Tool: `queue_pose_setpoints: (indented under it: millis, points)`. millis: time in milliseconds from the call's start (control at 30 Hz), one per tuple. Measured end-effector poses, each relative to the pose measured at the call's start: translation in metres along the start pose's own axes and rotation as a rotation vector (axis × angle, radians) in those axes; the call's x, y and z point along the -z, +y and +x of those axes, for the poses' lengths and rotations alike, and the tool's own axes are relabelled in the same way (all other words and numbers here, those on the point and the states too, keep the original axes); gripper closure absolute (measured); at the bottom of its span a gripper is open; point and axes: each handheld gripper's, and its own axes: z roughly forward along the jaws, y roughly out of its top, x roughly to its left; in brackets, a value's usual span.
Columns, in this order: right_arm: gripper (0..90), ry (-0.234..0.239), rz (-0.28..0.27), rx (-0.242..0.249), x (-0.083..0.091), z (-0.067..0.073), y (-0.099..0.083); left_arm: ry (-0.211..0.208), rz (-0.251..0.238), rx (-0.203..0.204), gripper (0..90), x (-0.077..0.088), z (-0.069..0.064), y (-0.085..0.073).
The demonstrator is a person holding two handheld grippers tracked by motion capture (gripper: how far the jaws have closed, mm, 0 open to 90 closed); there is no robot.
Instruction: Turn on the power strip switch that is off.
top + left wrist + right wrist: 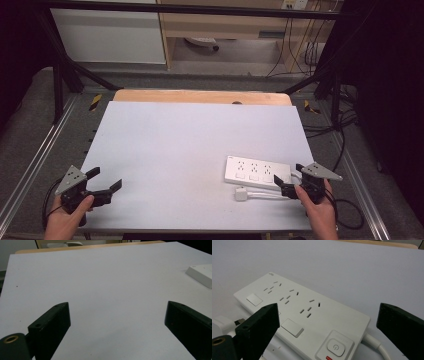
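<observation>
I have the right gripper [289,178] at the near right of the desk [175,145], jaws wide and empty, hovering just short of the white power strip [257,171]. I judge this the approach: next comes easing onto its near end. The strip lies flat, long axis left to right, switch end and cable toward me, plug [241,194] just nearer. My left gripper [106,181] waits wide at near left.

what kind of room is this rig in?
Likely a lab or office test bench: black metal frame around a white-topped table, loose cables on the floor behind, a white power strip as the prop.
</observation>
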Motion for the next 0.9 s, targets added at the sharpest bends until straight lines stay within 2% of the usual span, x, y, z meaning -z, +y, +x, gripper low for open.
queue_pose_setpoints:
  millis: [267,667,900]
  points:
    - [4.7,-0.006,-0.004,0.005,0.003,-0.001,0.000,-0.004,0.011,-0.002,6.6,-0.001,-0.001,0.000]
    - [4.1,-0.004,-0.013,-0.016,0.009,-0.002,0.002,-0.005,0.029,0.007,6.6,-0.003,-0.001,-0.001]
    - [4.7,-0.018,-0.024,-0.034,0.019,-0.001,0.007,-0.002,0.041,0.005,6.7,-0.004,-0.001,-0.001]
